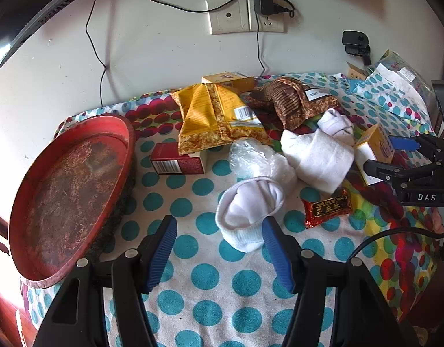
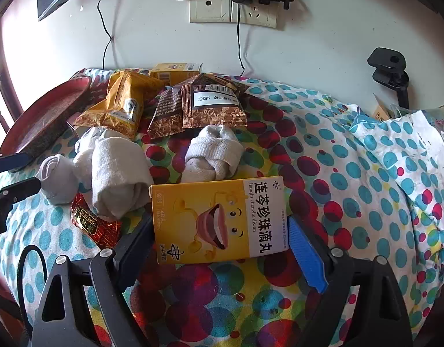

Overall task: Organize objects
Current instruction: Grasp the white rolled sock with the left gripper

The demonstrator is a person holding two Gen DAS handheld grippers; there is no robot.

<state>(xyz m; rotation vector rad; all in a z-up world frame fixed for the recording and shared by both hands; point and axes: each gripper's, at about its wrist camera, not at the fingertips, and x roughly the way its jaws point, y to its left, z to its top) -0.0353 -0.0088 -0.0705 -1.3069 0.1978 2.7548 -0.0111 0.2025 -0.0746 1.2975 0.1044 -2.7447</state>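
Observation:
My left gripper [image 1: 219, 231] is open over the dotted cloth, with a rolled white sock [image 1: 248, 211] lying between its blue fingertips, close to the right one. My right gripper [image 2: 220, 222] is shut on a yellow medicine box [image 2: 219, 219], which sits tilted across its jaws with the cartoon face towards the camera. The left wrist view shows that box [image 1: 373, 144] at the right, pinched between the same fingers. More rolled white socks [image 2: 210, 153] and a folded white cloth [image 1: 317, 159] lie mid-table. A worn red round tray [image 1: 68, 190] stands at the left.
A yellow snack bag [image 1: 216, 115], a brown snack bag [image 1: 294, 101], a red box [image 1: 178, 162], another yellow box [image 1: 227, 79] and a red candy wrapper [image 1: 327, 206] lie scattered. Crumpled clear plastic [image 1: 251, 156] sits by the socks. Behind are the wall, a socket [image 1: 245, 14] and cables.

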